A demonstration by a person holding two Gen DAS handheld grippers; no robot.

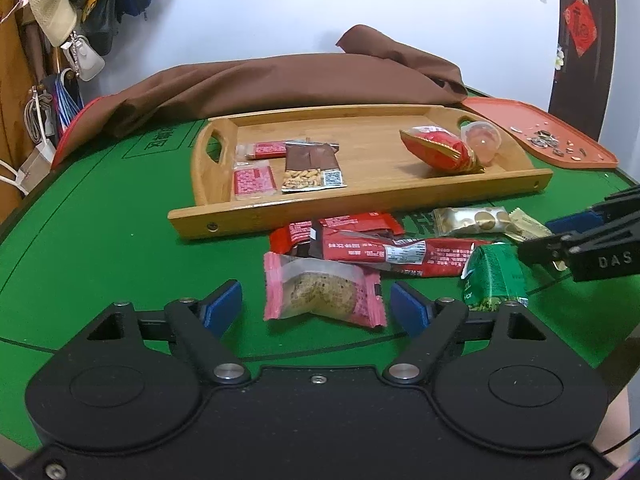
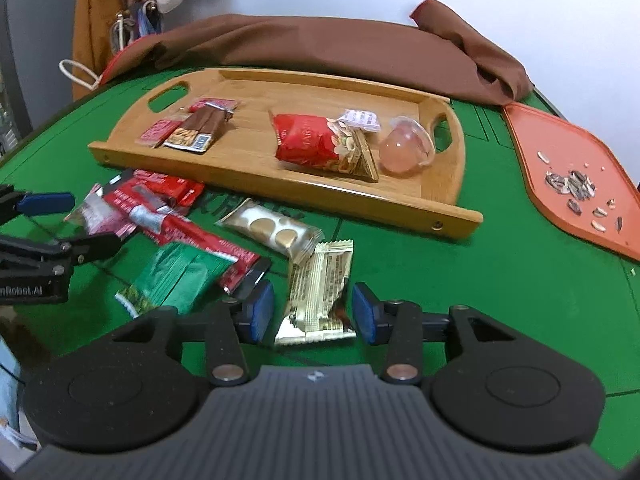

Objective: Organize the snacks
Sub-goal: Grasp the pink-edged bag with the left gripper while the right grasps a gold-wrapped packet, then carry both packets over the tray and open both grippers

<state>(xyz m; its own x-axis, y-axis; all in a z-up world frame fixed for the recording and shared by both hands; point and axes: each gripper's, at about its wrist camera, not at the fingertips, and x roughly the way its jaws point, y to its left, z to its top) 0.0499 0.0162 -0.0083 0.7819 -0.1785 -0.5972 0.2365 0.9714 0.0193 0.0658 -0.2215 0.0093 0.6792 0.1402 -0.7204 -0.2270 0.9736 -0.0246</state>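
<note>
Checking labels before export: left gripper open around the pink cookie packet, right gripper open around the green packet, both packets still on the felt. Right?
One error. The right gripper is open around the gold packet, not the green packet, which lies to its left in the right wrist view. The left gripper is open around the pink cookie packet, and both packets lie on the green felt.

A green felt table stands against a white wall, bags hanging at left.

Home; green card table; hung bags, hat
</note>
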